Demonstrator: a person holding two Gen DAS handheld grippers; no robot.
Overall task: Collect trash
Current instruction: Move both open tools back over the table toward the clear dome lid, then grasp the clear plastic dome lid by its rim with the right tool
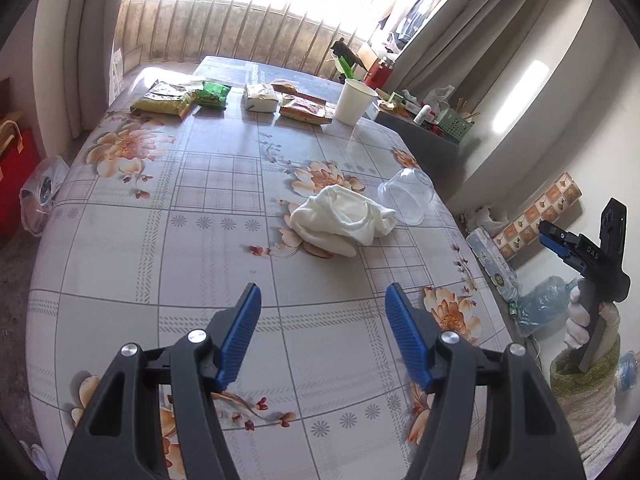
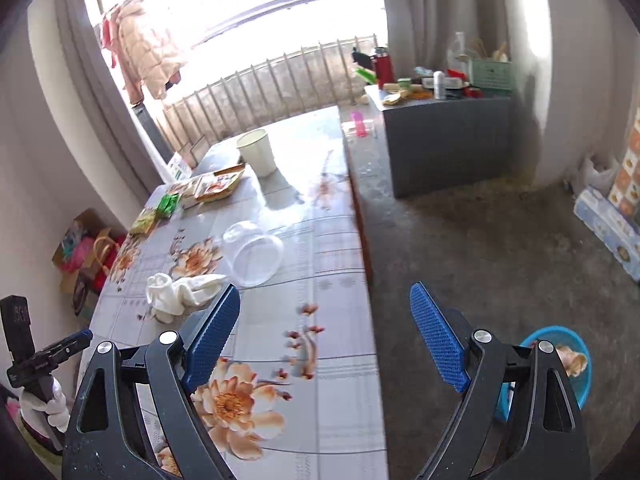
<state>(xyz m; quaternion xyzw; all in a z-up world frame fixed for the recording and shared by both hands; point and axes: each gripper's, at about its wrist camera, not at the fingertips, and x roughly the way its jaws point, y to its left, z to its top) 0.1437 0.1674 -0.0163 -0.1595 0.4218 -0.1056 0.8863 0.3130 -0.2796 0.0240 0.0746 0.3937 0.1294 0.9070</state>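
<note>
Your left gripper [image 1: 322, 300] hangs released over bare floral tablecloth [image 1: 160, 240]; your right gripper [image 2: 324, 304], also spread and holding nothing, straddles the table's right edge. At one o'clock the clear plastic cup [image 1: 406, 196] lies tipped, mouth toward you, touching the white cloth [image 1: 340, 220].
</note>
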